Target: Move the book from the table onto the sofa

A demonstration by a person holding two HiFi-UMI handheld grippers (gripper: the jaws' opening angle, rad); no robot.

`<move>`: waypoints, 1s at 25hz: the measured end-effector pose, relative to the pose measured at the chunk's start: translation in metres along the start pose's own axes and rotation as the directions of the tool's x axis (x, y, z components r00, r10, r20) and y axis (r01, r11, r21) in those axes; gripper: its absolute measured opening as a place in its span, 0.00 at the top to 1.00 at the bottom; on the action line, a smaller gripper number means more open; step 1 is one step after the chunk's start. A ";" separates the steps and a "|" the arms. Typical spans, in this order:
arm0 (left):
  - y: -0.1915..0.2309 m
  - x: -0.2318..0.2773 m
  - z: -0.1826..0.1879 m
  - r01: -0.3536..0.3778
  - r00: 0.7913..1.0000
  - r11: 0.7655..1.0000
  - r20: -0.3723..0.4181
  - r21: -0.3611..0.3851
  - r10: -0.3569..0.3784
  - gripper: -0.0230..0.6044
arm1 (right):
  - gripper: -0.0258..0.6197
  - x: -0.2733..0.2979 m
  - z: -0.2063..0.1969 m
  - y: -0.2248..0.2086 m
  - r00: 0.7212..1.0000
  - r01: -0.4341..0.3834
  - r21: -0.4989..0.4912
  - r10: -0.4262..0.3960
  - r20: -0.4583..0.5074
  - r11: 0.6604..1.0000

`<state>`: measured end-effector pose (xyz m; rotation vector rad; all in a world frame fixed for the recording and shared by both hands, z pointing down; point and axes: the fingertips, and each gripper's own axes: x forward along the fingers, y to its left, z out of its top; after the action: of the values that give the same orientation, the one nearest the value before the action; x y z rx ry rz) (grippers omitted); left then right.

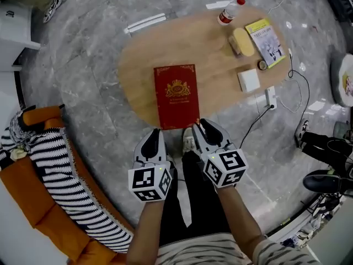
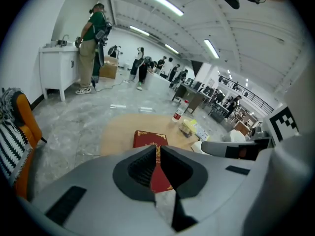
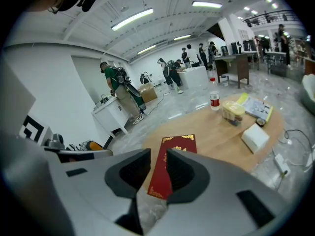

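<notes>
A red book (image 1: 176, 95) with gold ornament lies flat at the near end of the oval wooden table (image 1: 149, 48). Both grippers hang side by side just off the table's near edge, above the floor and the person's legs. The left gripper (image 1: 155, 132) is shut and holds nothing; in the left gripper view its tips (image 2: 158, 149) meet in front of the book (image 2: 150, 139). The right gripper (image 1: 201, 125) stands open a little with a narrow empty gap (image 3: 158, 154), and the book (image 3: 179, 144) lies beyond it. An orange sofa (image 1: 33, 197) with a striped blanket (image 1: 60, 175) is at the lower left.
At the table's far end are a bottle (image 1: 230, 11), a yellow tub (image 1: 242, 41), a yellow booklet (image 1: 267, 40) and a white box (image 1: 249, 80). A power strip with cable (image 1: 271, 98) lies on the floor at the right. People stand by a white cabinet (image 2: 54, 68) further off.
</notes>
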<state>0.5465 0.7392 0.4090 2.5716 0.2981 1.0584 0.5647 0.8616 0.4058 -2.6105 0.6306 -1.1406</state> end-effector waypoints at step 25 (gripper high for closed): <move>0.047 0.109 -0.086 0.033 0.964 0.988 -0.256 -0.149 -0.071 0.62 | 0.58 0.091 -0.074 -0.082 0.975 0.020 0.135 0.011 -0.222 0.991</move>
<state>0.5648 0.7507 0.5537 2.2857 0.3392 1.3492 0.5895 0.8890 0.5439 -2.3915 0.5663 -1.4383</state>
